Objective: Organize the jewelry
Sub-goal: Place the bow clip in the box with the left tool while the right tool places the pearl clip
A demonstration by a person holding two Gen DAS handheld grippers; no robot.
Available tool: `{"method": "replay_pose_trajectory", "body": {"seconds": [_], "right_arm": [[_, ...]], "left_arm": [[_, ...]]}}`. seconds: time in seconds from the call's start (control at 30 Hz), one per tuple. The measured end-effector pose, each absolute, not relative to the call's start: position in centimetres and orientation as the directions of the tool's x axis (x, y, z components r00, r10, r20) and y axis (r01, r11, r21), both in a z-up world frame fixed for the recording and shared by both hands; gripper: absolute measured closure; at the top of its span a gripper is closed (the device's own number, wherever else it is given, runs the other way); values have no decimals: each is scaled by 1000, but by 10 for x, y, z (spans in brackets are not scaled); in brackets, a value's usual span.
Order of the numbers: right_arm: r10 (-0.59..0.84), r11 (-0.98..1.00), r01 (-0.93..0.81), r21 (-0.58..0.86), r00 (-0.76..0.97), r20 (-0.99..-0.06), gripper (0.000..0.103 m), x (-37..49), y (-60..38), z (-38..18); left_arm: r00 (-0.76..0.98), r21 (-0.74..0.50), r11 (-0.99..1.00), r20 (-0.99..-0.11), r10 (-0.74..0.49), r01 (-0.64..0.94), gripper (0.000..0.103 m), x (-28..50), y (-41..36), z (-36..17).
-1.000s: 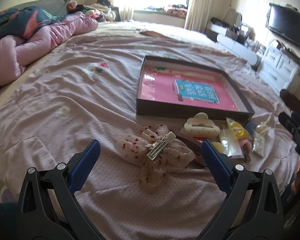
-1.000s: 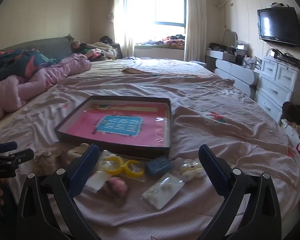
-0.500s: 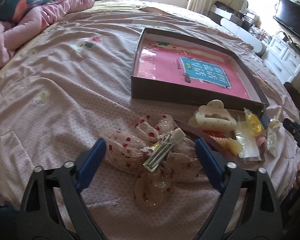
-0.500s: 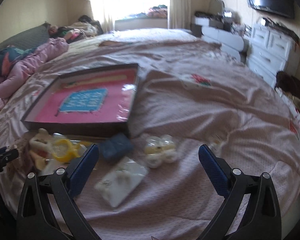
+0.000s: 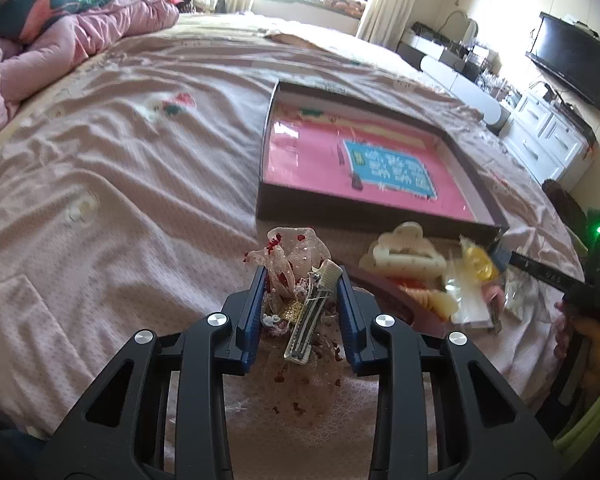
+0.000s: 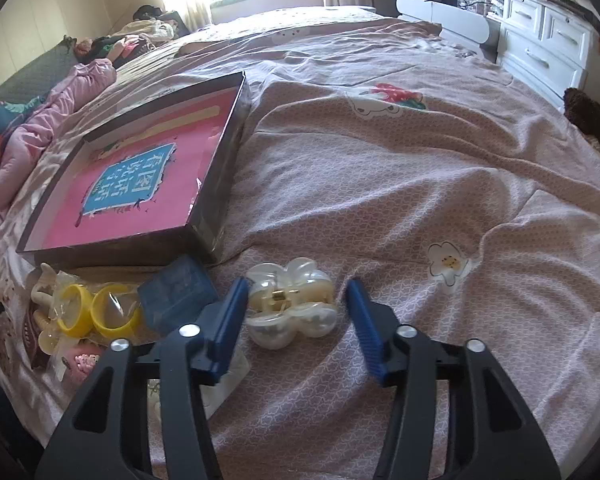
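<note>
In the left wrist view a sheer pink bow hair clip [image 5: 296,256] with red dots and a metal clasp is bunched up on the bedspread. My left gripper [image 5: 301,276] is closing, and both blue pads press on the bow. In the right wrist view a clear, pearly claw clip [image 6: 292,304] lies on the bed between the fingers of my right gripper [image 6: 298,282]. Its jaws are closing: the left pad touches the clip, while the right pad [image 6: 362,320] stands a little apart. A shallow dark box [image 6: 216,200] with a pink book inside lies just beyond.
Near the box's front wall [image 5: 380,216] lie a cream claw clip [image 5: 404,252], bagged yellow rings [image 6: 96,312], a small blue case [image 6: 176,296] and a bagged pink piece [image 6: 84,360]. Pink bedding [image 5: 80,40] is piled far left; white drawers [image 6: 540,40] stand right.
The left jaws narrowed from wide to pinching the bow, which scrunched upward. The right gripper came down and forward over the clear claw clip, and its jaws narrowed around it.
</note>
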State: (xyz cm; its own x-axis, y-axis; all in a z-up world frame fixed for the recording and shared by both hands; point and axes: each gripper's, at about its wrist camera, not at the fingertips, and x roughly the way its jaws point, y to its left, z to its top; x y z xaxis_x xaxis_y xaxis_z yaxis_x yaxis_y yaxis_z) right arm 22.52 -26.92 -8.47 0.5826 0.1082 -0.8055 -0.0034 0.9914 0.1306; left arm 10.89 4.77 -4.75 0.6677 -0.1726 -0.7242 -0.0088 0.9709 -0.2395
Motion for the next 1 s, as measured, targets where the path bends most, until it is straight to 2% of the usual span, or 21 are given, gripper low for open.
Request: {"method": "replay_pose_trajectory", "body": {"seconds": [0.33, 0.63, 0.83, 1.0], "right_arm": [[118, 983, 33, 183, 648, -753, 62, 214, -289, -66], [135, 985, -33, 167, 746, -652, 62, 205, -285, -15], [167, 984, -92, 151, 768, -619, 62, 219, -272, 10], [211, 977, -159, 139, 758, -617, 62, 240, -245, 16]], "left_arm": [[717, -241, 970, -671, -189, 30, 78, 127, 40, -16], [761, -237, 968, -612, -215, 83, 78, 162, 21, 15], [756, -232, 969, -619, -213, 83, 78, 196, 16, 10], [722, -222, 973, -661, -202, 68, 78, 219, 17, -15]]}}
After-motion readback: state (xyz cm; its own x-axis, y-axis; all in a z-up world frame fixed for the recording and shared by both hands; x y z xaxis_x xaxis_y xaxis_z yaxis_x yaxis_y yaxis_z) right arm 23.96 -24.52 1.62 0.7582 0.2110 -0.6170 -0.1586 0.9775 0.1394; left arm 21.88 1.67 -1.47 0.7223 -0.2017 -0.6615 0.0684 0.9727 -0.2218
